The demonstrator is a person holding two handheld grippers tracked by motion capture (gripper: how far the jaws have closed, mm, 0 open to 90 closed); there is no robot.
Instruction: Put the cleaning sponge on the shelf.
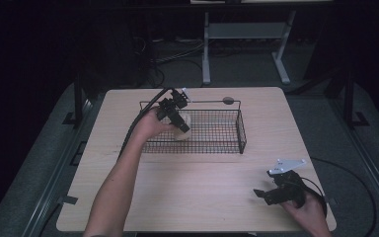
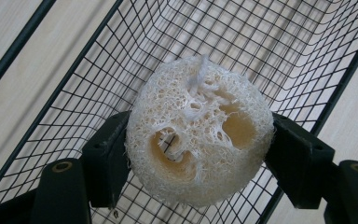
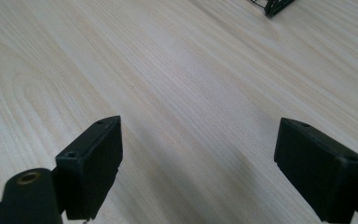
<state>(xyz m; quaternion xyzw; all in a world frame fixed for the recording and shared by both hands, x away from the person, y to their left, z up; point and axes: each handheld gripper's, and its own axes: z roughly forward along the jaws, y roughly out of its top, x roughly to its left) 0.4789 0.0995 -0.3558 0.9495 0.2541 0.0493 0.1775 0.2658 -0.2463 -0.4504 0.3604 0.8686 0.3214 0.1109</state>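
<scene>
**Loofah clamped in left jaws, hanging inside the basket's left end**

Left gripper (image 1: 181, 124): jaws clamped on the loofah slice (image 2: 198, 133), one pad on each side of its rim. Left gripper view looks at the cut face: two big holes, fibrous web, a frayed tuft at the top edge. The disc's flat face is toward the camera, so its short axis runs along the jaws and the grip line crosses its width.

Location: the loofah sits inside the wire basket (image 1: 241, 132), at its left end, between the long walls. In the left gripper view the mesh floor shows behind and below it. Can't tell whether it touches the floor; my read is it hangs just above.

Key relation: basket floor lies straight ahead of the jaws and past the loofah, side walls on both flanks. If this is a place, it needs only a short drop and a release; pads have room to spread before meeting the wires, I'd judge. If it's a lift-out, path is back up along the jaw line.

Right gripper (image 1: 272, 195): jaws wide apart, holding nothing, resting low over the desk (image 1: 202, 197) at the near right corner, well apart from the basket. Its view shows bare wood grain and one basket corner at the top edge. Left hand is clearly the working one.

Dark round thing (image 1: 228, 100) on the desk just behind the basket; too small to identify.

No brands, labels or writing readable anywhere.
</scene>
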